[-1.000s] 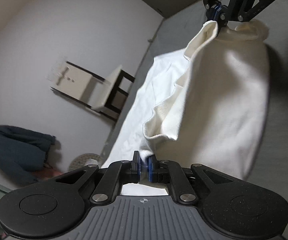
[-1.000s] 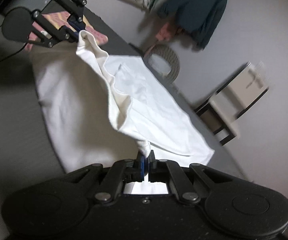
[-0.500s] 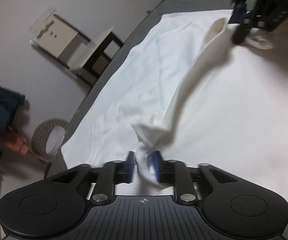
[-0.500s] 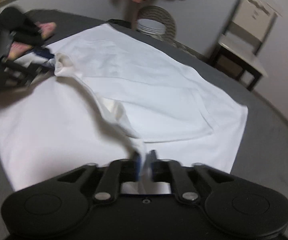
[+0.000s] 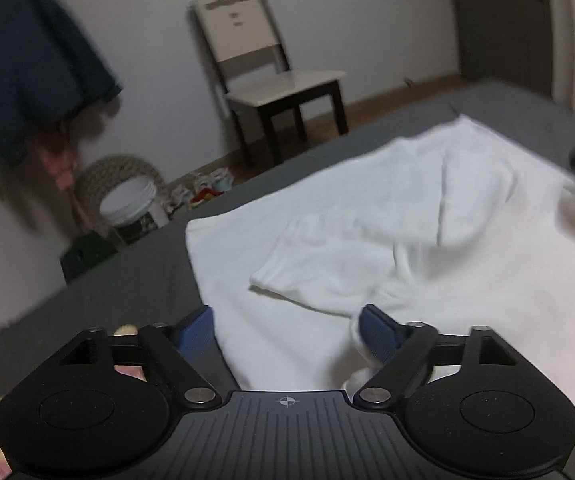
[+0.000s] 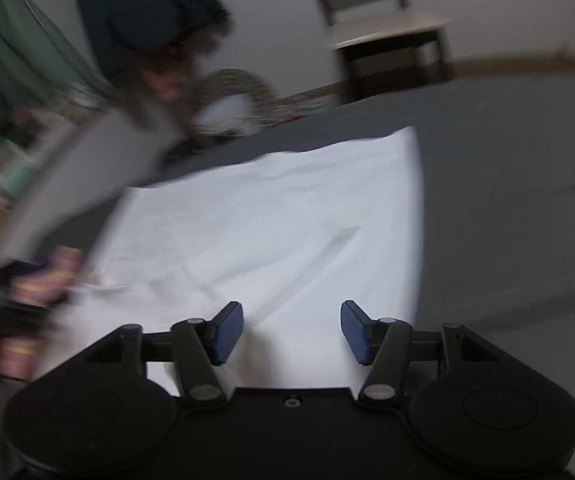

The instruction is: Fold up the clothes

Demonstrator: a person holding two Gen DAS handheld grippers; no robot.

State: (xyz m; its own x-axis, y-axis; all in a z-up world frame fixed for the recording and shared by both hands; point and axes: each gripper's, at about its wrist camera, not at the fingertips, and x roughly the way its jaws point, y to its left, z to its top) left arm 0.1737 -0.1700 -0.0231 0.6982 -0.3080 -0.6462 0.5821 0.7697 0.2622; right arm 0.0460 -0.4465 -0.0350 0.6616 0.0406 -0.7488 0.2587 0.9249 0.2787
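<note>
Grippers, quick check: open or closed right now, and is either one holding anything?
Left gripper: open, holding nothing; the white garment lies between its pads.
Right gripper: open, holding nothing, above the same garment.

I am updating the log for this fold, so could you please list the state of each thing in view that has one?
Left gripper: open, holding nothing.
Right gripper: open, holding nothing.
White garment: lying on the dark grey surface, a sleeve folded across it, some wrinkles.
Chair: upright by the wall, seat bare.
Dark jacket: hanging by the wall.
</note>
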